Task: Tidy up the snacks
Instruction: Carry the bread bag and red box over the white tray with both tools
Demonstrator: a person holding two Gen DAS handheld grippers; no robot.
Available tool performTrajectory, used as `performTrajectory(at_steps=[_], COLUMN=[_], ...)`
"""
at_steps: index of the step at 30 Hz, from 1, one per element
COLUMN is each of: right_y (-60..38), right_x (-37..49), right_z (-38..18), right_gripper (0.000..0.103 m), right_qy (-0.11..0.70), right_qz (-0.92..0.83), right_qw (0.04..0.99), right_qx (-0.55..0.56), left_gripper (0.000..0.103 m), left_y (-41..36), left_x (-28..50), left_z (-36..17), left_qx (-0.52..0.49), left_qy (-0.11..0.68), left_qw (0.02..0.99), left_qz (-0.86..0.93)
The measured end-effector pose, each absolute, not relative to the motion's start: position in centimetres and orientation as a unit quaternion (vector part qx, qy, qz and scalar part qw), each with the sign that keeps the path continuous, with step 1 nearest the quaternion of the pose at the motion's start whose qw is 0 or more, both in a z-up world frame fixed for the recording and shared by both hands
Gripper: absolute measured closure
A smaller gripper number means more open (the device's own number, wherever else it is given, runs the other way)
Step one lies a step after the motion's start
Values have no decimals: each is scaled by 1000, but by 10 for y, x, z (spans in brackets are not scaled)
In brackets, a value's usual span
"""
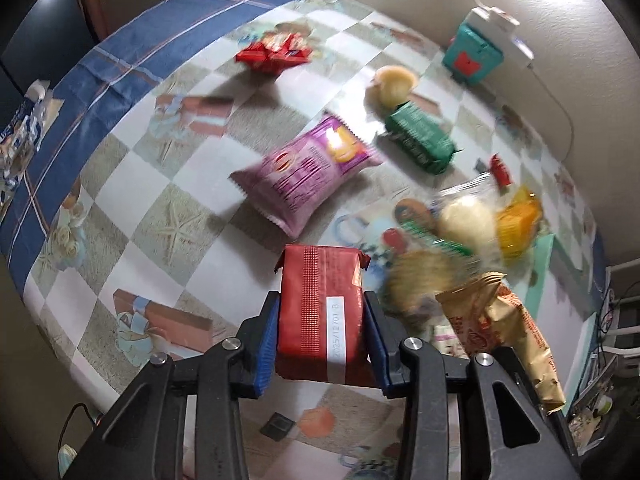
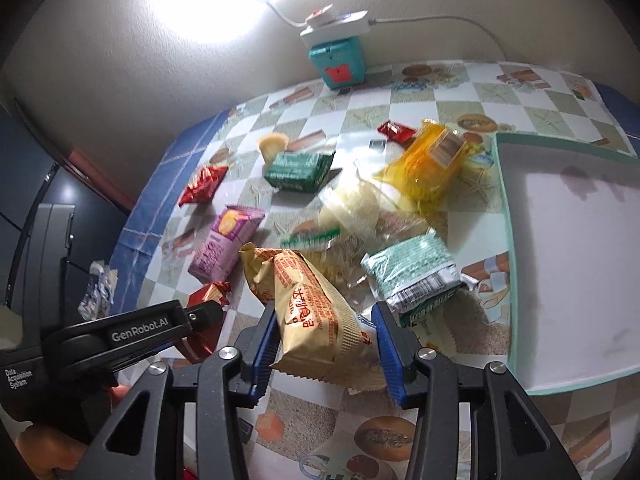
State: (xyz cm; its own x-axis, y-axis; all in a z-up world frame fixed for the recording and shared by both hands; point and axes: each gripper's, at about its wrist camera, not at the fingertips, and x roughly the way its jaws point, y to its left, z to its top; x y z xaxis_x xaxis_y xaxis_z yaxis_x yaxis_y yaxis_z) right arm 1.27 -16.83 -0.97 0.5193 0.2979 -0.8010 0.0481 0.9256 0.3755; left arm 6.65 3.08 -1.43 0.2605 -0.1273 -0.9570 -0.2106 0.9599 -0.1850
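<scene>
While both hands are loaded, the scene reads as follows.

Left hand-held gripper (image 1: 322,324): clenched on a red snack pack (image 1: 322,316), blue pads pressing its two long sides; the pack sits lengthwise between the fingers, seam and printed date strip facing up, held above the worktop (image 1: 132,184).

Right hand-held gripper (image 2: 326,338): grasping a tan snack bag (image 2: 308,308) with red print, gripped near its lower end, the crimped top pointing away and up to the left.

Left gripper in the right view: its black body (image 2: 120,336) sits to the left, with the red pack's end (image 2: 210,294) showing past it.

Pink packet (image 1: 306,170): flat on the worktop, ahead of the red pack and apart from it.

Dark green packet (image 1: 420,138): beyond the pink one, just beside a round pale pastry (image 1: 394,82).

Small red wrappers (image 1: 274,52): grouped at the far side.

Pile on the right: clear bag with pale contents (image 2: 352,204), orange packet (image 2: 430,160) and a mint-green packet (image 2: 416,272), overlapping; blurred.

Tray (image 2: 508,208): pale, teal-rimmed, at the right edge of the worktop.

Teal box (image 2: 338,62): against the wall, a white power strip (image 2: 336,28) on top.
</scene>
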Motion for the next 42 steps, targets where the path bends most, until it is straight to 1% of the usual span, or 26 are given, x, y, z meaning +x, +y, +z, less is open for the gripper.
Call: performTrajectory(at_steps=[5,11,21,26,34,38,42], right_y=[-185,-220,-313,-353,-401,-419,-429], right_x=[11,11,0,-8,-18,-23,-28], right_z=[3,12,11,4,-1,-14,-23], right_gripper=[54,54,54,54,54,54,54], right_qy=[468,452,431,430,419,428,440], right_qz=[55,-11,-128,-187,-250,-256,-265], right_qw=[860,866,851,835,820,804,792], right_qx=[197,215,271,287,301,324,332], left_gripper=[62,62,62,62,62,62,62], left_y=[11,-39,-131,-176,-243,-257,-238], left_x=[64,75,81,80,82,80,89], left_z=[8,9,6,1,12,10,2], left_qx=[-140,-127,-57,-3,51,60,46], left_qy=[596,590,587,584,569,568,580], left_qw=[790,798,803,804,804,801,799], left_qz=[16,-15,-87,-114,-164,-179,-152])
